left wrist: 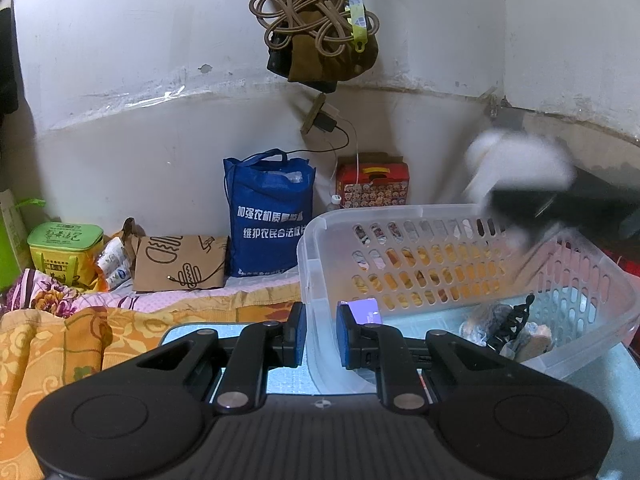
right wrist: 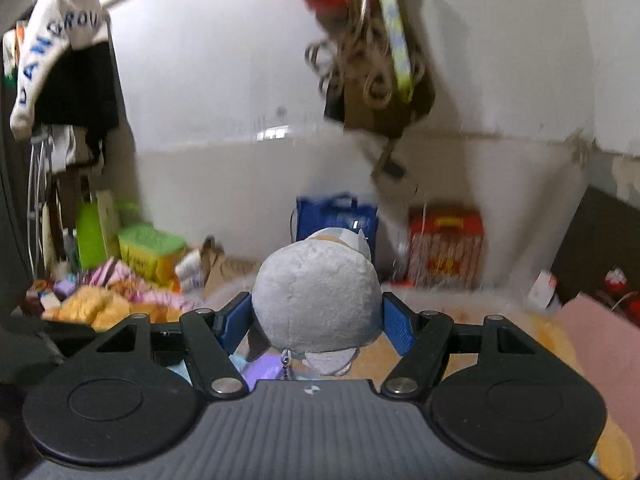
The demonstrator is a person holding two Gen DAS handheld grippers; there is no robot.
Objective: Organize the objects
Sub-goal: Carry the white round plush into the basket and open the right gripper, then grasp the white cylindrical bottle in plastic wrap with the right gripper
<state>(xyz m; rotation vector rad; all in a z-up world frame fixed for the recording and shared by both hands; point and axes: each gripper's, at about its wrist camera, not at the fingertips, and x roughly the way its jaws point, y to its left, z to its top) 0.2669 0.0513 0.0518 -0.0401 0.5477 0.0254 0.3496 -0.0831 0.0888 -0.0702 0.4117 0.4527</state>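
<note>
Two hand-held grippers are in view. Left gripper [left wrist: 322, 330]: its blue pads are pinched on the near rim of the clear plastic basket [left wrist: 460, 216], which extends ahead and to the right of it on a light blue surface [left wrist: 592, 376]. Inside the basket, right of the left gripper, lie a few small items, among them a dark clip-like piece [left wrist: 516, 318]; a purple card-like object [left wrist: 366, 310] sits just beside the right pad. Right gripper [right wrist: 318, 316]: its jaws are spread wide and clamped on a grey plush toy [right wrist: 316, 296], one blue pad against each side, with a small metal chain [right wrist: 287, 364] hanging below the toy. In the left wrist view the right gripper and toy show as a blurred white and black mass [left wrist: 520, 176] above the basket's far right corner. Ahead of both grippers, against the wall, stand a blue tote bag [left wrist: 270, 212], a red patterned box [left wrist: 374, 184] to its right, and a brown paper bag [left wrist: 180, 262] and a green tin [left wrist: 66, 252] to its left. A tangle of cord and fabric [left wrist: 320, 20] hangs on the wall above them. Orange patterned bedding [left wrist: 52, 344] lies left of the left gripper.
</note>
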